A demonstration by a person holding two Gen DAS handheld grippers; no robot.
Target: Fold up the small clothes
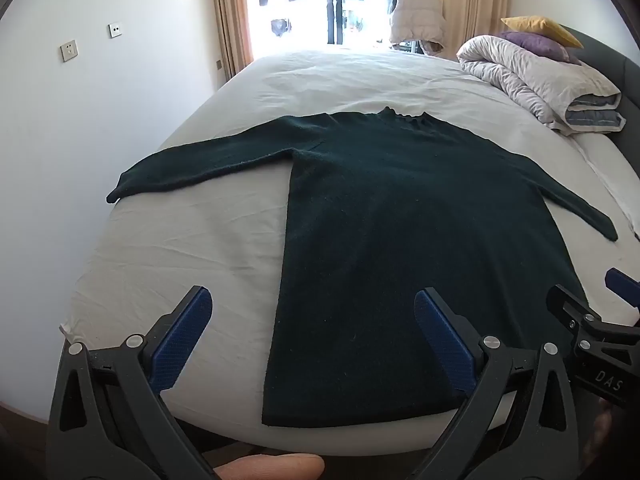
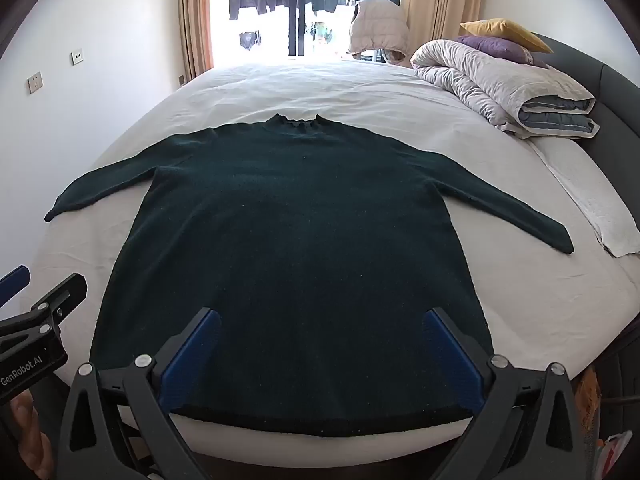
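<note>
Here, both jaws spread wide and empty, the left gripper (image 1: pixel 314 300) and right gripper (image 2: pixel 322 320) hang side by side, tilted down over the hem of a dark green sweater (image 2: pixel 304 240), which lies flat on the bed (image 2: pixel 520 280), sleeves outspread, neck toward the window (image 2: pixel 296 8), apparently smoothed for folding.

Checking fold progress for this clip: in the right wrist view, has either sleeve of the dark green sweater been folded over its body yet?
No: the dark green sweater lies flat on the bed with both sleeves spread outward.
</note>
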